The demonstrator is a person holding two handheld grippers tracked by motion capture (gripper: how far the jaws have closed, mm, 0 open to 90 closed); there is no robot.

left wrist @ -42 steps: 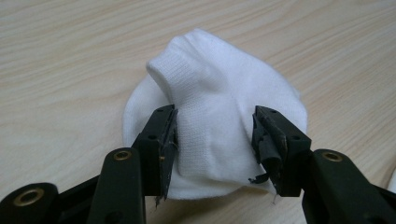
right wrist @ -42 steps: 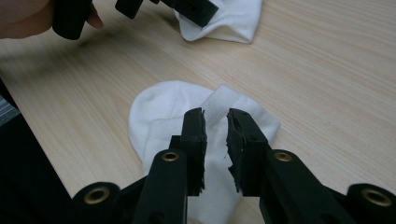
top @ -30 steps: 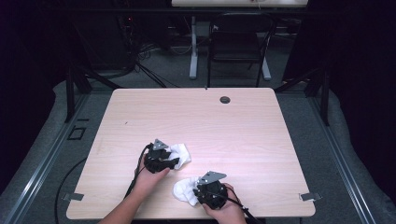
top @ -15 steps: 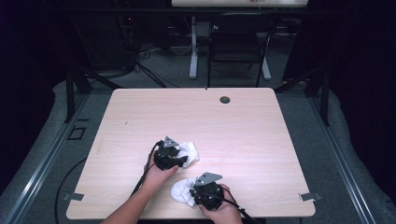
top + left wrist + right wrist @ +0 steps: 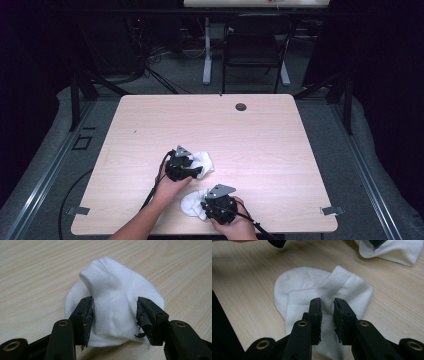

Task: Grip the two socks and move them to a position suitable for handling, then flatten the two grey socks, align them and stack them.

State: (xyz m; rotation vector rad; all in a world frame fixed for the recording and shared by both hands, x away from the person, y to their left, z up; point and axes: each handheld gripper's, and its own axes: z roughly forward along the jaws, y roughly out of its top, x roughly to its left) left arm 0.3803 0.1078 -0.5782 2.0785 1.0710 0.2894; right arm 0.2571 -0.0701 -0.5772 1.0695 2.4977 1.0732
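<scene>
Two white socks lie on the wooden table (image 5: 260,140). The farther sock (image 5: 205,161) (image 5: 112,287) is bunched into a raised fold. My left gripper (image 5: 196,171) (image 5: 115,312) straddles that fold, and its jaws have just been opening and stand wide with the fabric between them. The nearer sock (image 5: 191,205) (image 5: 312,282) lies folded near the front edge, its ribbed cuff turned over. My right gripper (image 5: 204,206) (image 5: 327,307) has its jaws drawn narrow over this sock, with a strip of fabric between the pads. The farther sock (image 5: 392,250) also shows in the right gripper view.
A round cable hole (image 5: 241,106) sits near the table's far edge. Behind the table stand a black chair (image 5: 255,50) and a desk leg. Metal brackets (image 5: 78,211) (image 5: 330,210) mark the front corners. Dark floor and rails run along both sides.
My left gripper and the farther sock have shifted a little to the right. The right gripper and its sock have stayed in place.
</scene>
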